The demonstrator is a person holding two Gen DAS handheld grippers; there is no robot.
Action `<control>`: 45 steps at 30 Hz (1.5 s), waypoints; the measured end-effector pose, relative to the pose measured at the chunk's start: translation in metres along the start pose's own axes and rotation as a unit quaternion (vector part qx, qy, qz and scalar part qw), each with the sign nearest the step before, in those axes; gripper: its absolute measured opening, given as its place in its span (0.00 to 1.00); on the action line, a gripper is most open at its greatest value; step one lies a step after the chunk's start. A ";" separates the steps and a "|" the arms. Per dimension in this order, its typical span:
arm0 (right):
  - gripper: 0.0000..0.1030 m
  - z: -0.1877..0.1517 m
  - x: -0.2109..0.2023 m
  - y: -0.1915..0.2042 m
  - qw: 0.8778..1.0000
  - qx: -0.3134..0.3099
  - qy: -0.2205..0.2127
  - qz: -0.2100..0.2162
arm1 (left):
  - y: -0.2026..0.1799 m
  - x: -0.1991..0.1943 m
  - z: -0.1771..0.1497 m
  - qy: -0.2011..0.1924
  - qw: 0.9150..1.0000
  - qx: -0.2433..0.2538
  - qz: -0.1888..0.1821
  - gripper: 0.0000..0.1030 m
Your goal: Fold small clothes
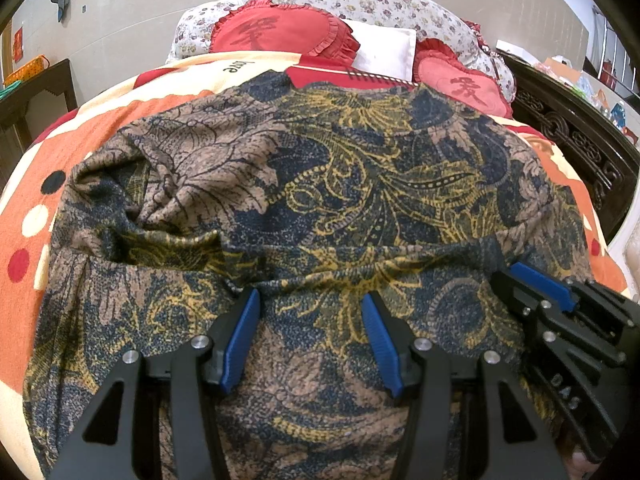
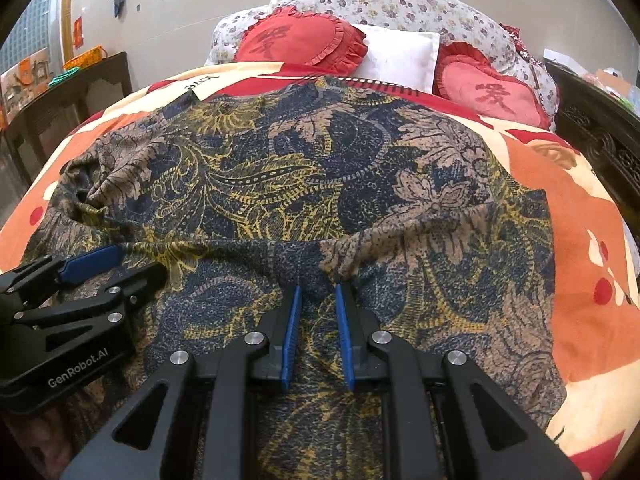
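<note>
A dark side table, red heart cushions and a carved bed frame ring the orange blanket. On it the patterned garment lies spread, its long axis running left to right. Left gripper gapes wide at its near fold; right gripper is narrowed, pinching a ridge of it.

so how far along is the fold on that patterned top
One fold looks done: the patterned top has its near part doubled over, making an edge across its width. In hand: both grippers sit at that edge, the left gripper open around it, the right gripper nearly closed on a pinch of cloth. Left: the top still covers much of the blanket, so further folds remain.
</note>
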State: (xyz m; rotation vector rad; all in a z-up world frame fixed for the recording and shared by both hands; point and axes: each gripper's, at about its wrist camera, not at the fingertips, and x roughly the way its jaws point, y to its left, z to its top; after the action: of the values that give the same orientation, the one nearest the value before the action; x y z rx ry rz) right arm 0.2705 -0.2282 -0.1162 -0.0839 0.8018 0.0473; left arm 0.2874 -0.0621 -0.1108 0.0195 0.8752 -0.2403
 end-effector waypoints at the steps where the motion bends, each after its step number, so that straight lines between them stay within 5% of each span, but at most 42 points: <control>1: 0.18 0.001 -0.002 -0.001 1.000 0.001 0.006 0.006 | 0.000 -0.002 0.000 0.002 1.000 0.004 -0.002 0.58; 5: 0.18 0.002 -0.036 -0.012 1.000 0.014 0.008 0.013 | -0.001 -0.013 0.011 0.020 0.999 0.025 -0.010 0.60; 9: 0.18 -0.021 -0.061 -0.025 1.000 0.006 0.012 0.017 | 0.008 -0.052 -0.005 -0.008 1.000 0.026 -0.003 0.62; 13: 0.22 -0.047 -0.052 -0.040 0.999 0.021 0.033 0.038 | 0.011 -0.043 -0.035 0.021 0.999 0.026 0.014 0.71; 18: 0.23 -0.051 -0.048 -0.051 0.996 0.050 0.025 0.065 | 0.008 -0.039 -0.040 0.006 0.999 0.024 0.038 0.86; 25: 0.23 -0.055 -0.044 -0.058 0.994 0.063 0.023 0.084 | 0.015 -0.035 -0.038 0.017 1.000 0.012 0.006 1.00; 45: 0.23 -0.054 -0.044 -0.049 0.997 0.038 0.023 0.059 | 0.008 -0.036 -0.042 0.011 0.999 0.021 0.023 1.00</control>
State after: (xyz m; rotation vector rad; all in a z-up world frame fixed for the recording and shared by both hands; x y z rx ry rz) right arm 0.2043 -0.2825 -0.1192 0.0338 0.8524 0.1279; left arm 0.2354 -0.0422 -0.1114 0.0808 0.8914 -0.2155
